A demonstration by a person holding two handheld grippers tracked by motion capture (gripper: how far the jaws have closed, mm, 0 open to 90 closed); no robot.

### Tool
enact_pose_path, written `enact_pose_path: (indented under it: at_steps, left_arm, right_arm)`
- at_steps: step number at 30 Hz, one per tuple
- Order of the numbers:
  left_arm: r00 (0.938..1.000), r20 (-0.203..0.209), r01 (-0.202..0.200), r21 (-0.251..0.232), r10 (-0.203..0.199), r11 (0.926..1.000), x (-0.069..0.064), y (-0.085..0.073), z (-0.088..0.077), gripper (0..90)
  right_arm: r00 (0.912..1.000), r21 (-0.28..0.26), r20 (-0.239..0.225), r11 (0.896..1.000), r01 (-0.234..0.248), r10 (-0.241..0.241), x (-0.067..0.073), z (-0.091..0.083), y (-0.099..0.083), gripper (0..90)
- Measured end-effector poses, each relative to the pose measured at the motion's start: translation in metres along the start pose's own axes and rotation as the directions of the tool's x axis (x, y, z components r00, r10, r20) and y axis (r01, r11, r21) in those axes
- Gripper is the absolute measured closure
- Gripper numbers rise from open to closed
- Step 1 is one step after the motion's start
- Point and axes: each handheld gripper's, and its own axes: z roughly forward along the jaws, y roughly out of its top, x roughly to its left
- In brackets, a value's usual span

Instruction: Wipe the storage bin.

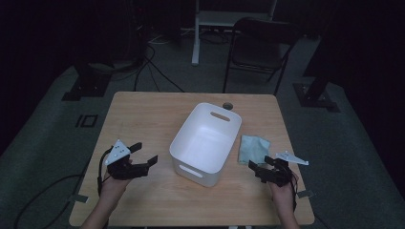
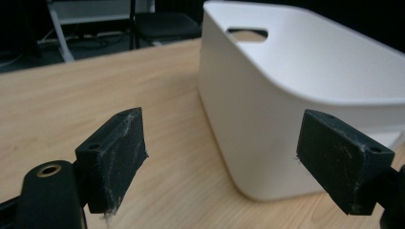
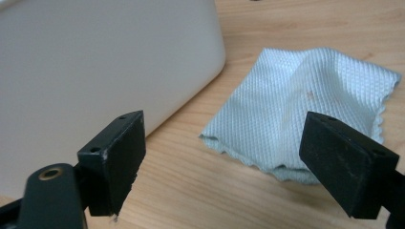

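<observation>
We record one white bin (image 1: 206,143) mid-table, its long axis running from the near edge toward the far right corner; a pale blue cloth (image 1: 253,148) lies just right of it. Left gripper (image 1: 143,155) and right gripper (image 1: 260,167) both gape, holding nothing; bin beside the left, cloth just ahead of the right.

My wooden table (image 1: 143,114) sits on a dim grey floor (image 1: 43,143). Past the far edge there's a black folding chair (image 1: 260,47), with a white stand (image 1: 224,19) just left of it. Black cables (image 1: 153,71) snake across the floor behind, and one more cable (image 1: 43,195) loops at the left.
</observation>
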Motion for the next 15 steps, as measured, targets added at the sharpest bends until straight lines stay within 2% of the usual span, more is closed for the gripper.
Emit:
enact_pose_path:
  at_steps: [3,5,7,10,15]
  left_arm:
    - [1.0000,-0.006,0.003,0.006,-0.003,1.0000,0.001,-0.008,0.000,17.0]
    - [0.9998,-0.014,-0.012,0.025,0.013,0.9996,0.001,-0.014,0.001,17.0]
    - [0.9983,-0.048,-0.031,0.056,0.033,0.9980,0.002,-0.022,0.002,17.0]
    - [0.9990,-0.045,0.004,0.073,0.000,0.9973,0.006,-0.035,0.004,17.0]
    - [0.9987,-0.050,0.012,0.125,-0.006,0.9921,0.009,-0.051,0.007,17.0]
  right_arm:
    - [1.0000,0.005,0.002,1.000,-0.005,0.005,-0.002,0.000,-0.003,15.8]
    - [1.0000,0.014,-0.001,1.000,-0.007,0.007,-0.002,0.000,-0.005,15.8]
    - [1.0000,0.018,0.000,1.000,-0.009,0.009,-0.002,0.000,-0.008,15.8]
    - [0.9999,0.020,0.005,1.000,-0.009,0.008,-0.003,-0.001,-0.010,15.8]
    - [0.9998,0.024,0.013,1.000,-0.016,0.016,-0.006,0.000,-0.014,15.8]
